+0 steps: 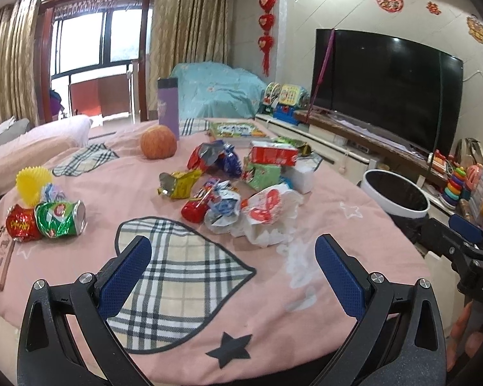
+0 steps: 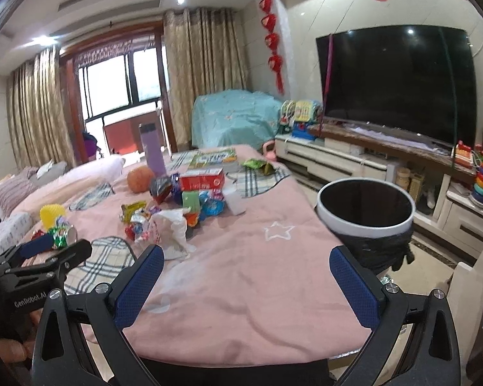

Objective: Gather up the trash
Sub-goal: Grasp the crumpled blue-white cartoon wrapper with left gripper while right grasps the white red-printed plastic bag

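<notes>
While both tongs point(image 1: 233, 276) point(image 2: 246, 284) gape empty, crumpled bright wrappers point(image 1: 228, 186) heaped on pink cloth point(image 1: 322, 199)

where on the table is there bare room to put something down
Free: the near strip of pink cloth in front of both open grippers, and the right side between the white star and the bin. Crowded: the middle, where the wrapper pile runs from the white bag back to the orange, and the left edge with the crushed cans.
</notes>
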`<action>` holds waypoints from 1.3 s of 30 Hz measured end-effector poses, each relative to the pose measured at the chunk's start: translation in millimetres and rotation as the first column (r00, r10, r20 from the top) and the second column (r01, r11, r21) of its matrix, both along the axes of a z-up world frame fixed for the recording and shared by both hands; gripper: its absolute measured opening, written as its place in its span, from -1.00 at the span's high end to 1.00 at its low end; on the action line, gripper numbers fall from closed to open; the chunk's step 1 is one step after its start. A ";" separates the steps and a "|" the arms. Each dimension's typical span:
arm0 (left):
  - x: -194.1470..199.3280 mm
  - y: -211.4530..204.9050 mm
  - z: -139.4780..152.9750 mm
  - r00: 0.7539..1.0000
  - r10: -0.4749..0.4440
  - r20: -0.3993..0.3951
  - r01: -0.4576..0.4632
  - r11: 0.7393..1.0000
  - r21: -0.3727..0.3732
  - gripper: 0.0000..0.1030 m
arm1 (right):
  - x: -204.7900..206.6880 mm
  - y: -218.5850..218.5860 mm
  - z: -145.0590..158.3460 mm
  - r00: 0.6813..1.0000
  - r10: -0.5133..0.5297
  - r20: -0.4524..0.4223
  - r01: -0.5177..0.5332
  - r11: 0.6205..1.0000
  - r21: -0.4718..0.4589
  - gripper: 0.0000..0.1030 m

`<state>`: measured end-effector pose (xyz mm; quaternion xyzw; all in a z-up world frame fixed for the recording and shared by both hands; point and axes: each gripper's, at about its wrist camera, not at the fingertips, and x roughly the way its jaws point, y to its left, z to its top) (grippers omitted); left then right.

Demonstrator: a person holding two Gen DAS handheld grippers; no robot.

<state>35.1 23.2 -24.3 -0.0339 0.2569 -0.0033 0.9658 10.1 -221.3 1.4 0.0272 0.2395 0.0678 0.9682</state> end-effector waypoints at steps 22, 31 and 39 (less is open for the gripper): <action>99.4 40.6 -33.5 0.989 0.008 -0.146 -0.011 1.000 -0.021 -0.81 | 105.2 46.5 -53.9 0.942 0.253 -0.221 -0.230 0.965 0.122 -0.46; 133.8 25.3 -47.3 0.978 -0.037 -0.205 0.037 0.999 -0.005 -0.68 | 134.8 59.8 -65.3 0.914 0.299 -0.274 -0.264 0.951 0.160 0.00; 153.9 15.9 -58.9 0.961 -0.082 -0.263 0.076 0.997 -0.031 0.34 | 148.5 54.4 -70.3 0.908 0.301 -0.290 -0.256 0.949 0.182 0.93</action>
